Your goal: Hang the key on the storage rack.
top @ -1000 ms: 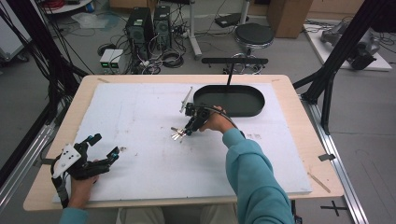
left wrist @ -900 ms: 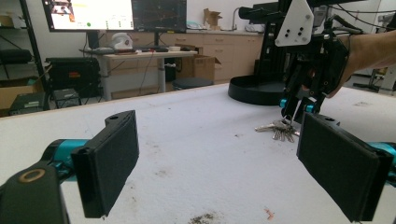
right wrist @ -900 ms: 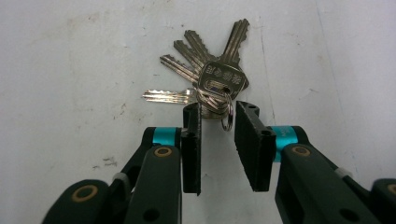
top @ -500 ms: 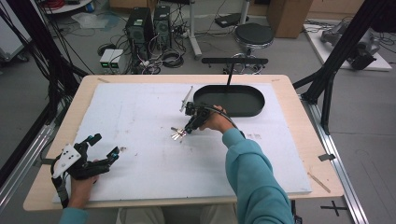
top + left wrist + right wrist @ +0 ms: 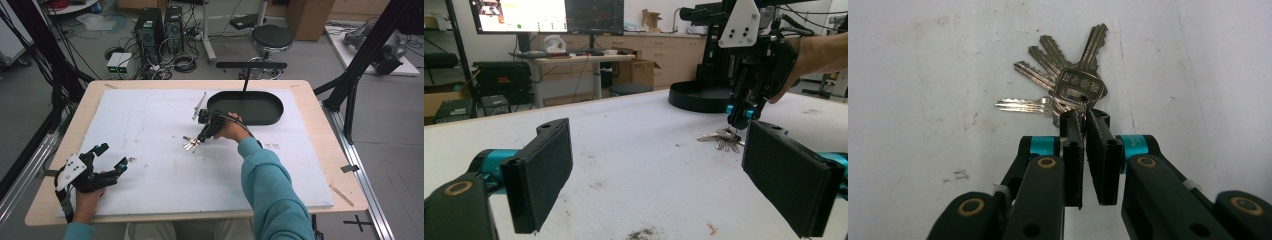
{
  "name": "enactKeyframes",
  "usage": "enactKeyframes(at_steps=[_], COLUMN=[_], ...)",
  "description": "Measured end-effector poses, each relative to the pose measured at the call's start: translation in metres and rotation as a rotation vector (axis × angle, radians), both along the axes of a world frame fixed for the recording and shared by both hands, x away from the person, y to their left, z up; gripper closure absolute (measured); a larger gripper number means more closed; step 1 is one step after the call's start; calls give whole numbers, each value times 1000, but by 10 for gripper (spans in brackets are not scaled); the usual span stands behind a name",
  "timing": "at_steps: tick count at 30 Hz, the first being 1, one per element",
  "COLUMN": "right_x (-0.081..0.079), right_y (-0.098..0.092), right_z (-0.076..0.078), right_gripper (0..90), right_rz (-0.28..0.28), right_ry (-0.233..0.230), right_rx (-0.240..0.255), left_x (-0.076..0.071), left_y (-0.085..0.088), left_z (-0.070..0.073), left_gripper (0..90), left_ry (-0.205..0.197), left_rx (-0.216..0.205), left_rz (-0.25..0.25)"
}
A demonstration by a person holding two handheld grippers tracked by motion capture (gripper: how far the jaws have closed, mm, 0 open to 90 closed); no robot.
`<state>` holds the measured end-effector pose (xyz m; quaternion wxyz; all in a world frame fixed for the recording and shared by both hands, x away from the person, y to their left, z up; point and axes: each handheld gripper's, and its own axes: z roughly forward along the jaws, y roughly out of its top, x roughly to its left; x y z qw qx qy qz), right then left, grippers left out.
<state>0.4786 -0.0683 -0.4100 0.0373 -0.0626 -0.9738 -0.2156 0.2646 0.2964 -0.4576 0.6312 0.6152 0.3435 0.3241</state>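
The bunch of keys (image 5: 190,144) lies fanned on the white sheet (image 5: 150,125) covering the counter (image 5: 320,150), near its middle, at about eight o'clock from the black oval tray (image 5: 245,107). The right claw (image 5: 198,140) tilts down onto the bunch; its jaws have just been closing and now pinch the key ring end, the blades (image 5: 1048,65) spreading away beyond the tips. The left claw (image 5: 112,156) rests near the counter's seven o'clock corner, well apart from the keys, its jaws spread wide with nothing between the pads (image 5: 544,170)
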Motion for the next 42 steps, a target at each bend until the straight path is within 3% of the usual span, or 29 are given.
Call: enactKeyframes(at_steps=[11,25,30,38,39,42], right_x=[-3,-5,-8,-9,-9,-10], right_y=[3,3,2,-11,-19,-26], right_z=[1,5,12,33,41,49], right_gripper=[882,891,891,891,891,891], right_rz=[-19,-82,-90,-131,-149,-169], right_ry=[-25,0,-6,-46,-50,-65], right_rx=[-21,-17,7,96,134,152], left_x=[0,0,0,0,0,0], left_y=[0,0,0,0,0,0], left_z=[0,0,0,0,0,0], left_gripper=[134,134,134,134,134,134], left_ry=[3,3,2,-1,-1,-2], left_rx=[1,1,0,-1,0,4], left_rz=[-2,-1,-2,1,1,0])
